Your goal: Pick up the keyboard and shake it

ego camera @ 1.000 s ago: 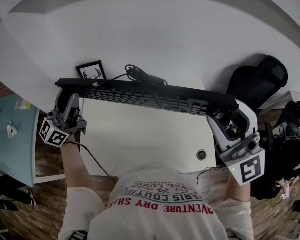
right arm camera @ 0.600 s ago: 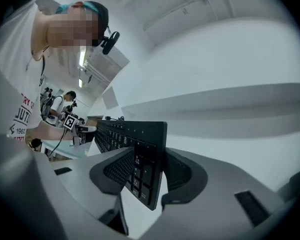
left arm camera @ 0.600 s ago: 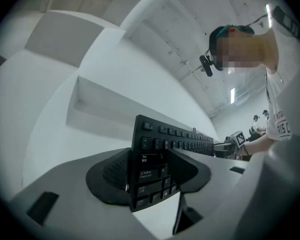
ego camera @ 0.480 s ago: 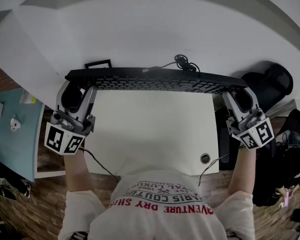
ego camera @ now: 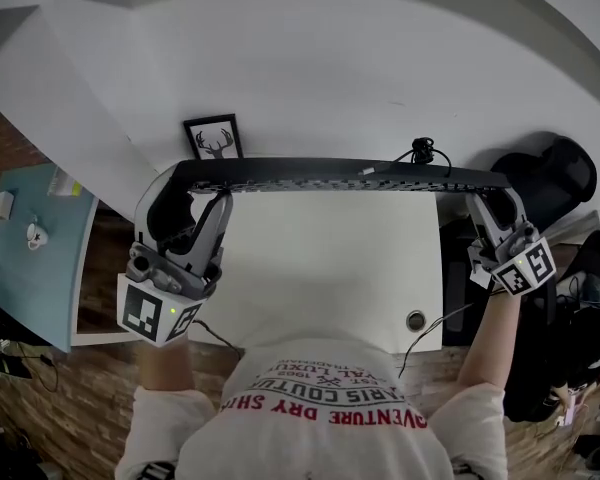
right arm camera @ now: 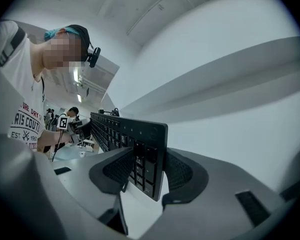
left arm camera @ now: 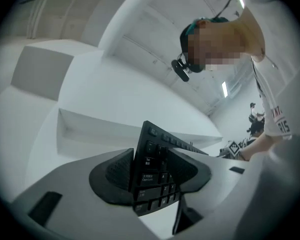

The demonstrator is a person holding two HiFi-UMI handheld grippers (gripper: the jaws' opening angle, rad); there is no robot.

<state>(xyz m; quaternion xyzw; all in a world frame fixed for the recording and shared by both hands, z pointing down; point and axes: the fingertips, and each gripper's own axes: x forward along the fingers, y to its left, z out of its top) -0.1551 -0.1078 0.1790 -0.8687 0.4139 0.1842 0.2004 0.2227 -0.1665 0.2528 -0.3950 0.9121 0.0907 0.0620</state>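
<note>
The left gripper (ego camera: 195,183) is clamped on the left end of the keyboard (ego camera: 340,174), pads pressed against both faces. The keyboard hangs edge-on above the white desk (ego camera: 320,268), roughly level, with its cable (ego camera: 420,153) trailing behind. The right gripper (ego camera: 490,196) has the right end between its pads, though its jaws are opening slightly. The pick-up looks done and the shaking is probably in hand. The next jolt calls for a firmer right grip, with both ends moving together.

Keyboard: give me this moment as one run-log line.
keyboard: held in air, on edge | left gripper: clamped on left end | right gripper: on right end, jaws opening slightly
</note>
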